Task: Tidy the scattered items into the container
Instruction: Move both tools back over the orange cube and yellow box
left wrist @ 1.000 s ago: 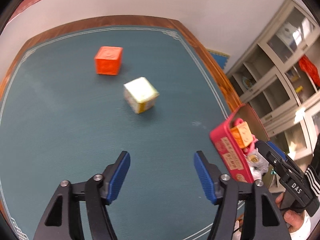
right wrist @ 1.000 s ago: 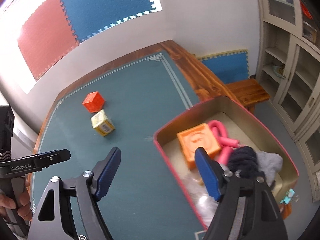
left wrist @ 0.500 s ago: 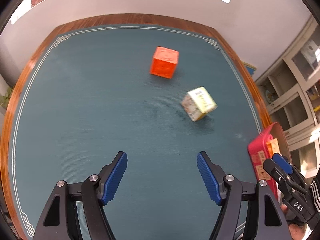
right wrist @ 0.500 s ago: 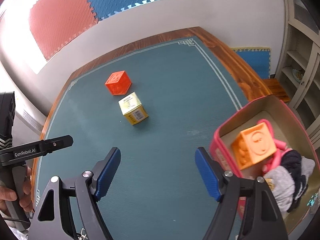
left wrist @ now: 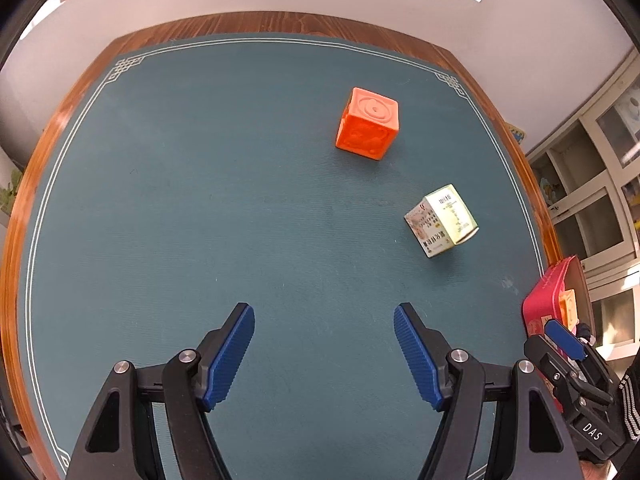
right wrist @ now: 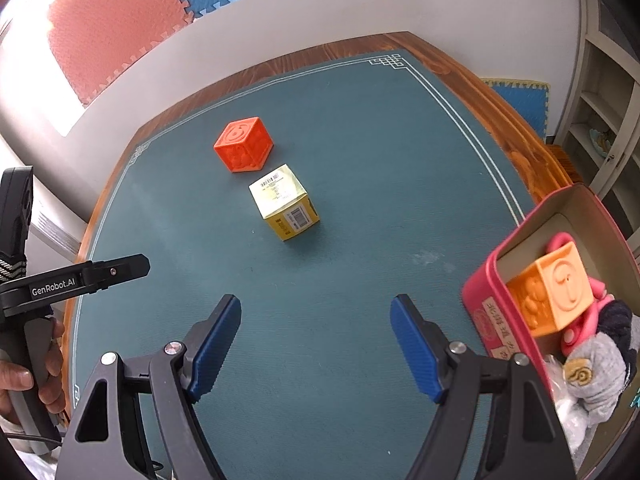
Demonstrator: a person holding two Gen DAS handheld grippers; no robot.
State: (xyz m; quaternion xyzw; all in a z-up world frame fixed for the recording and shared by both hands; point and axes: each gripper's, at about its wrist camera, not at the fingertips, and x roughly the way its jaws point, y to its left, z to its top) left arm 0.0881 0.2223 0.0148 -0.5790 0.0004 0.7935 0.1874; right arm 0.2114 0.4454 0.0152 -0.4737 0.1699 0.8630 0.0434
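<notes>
Your right gripper (right wrist: 316, 344) hangs above the table (right wrist: 360, 140), its blue-padded jaws spread wide with nothing between them. Ahead of it, on the teal mat (right wrist: 180, 240), stand a red-orange cube (right wrist: 244, 149) and, just beside it on the nearer side, a yellow carton (right wrist: 285, 201) with a barcode on its side; whether the two touch cannot be told. At right stands the pink container (right wrist: 492, 320), which holds a light orange cube (right wrist: 552, 294), a pink toy (right wrist: 584, 322) and grey and dark fabric (right wrist: 600, 368). At the left edge your left gripper (right wrist: 76, 280) reaches in, held in your left hand (right wrist: 28, 372); its jaws' state cannot be told.
</notes>
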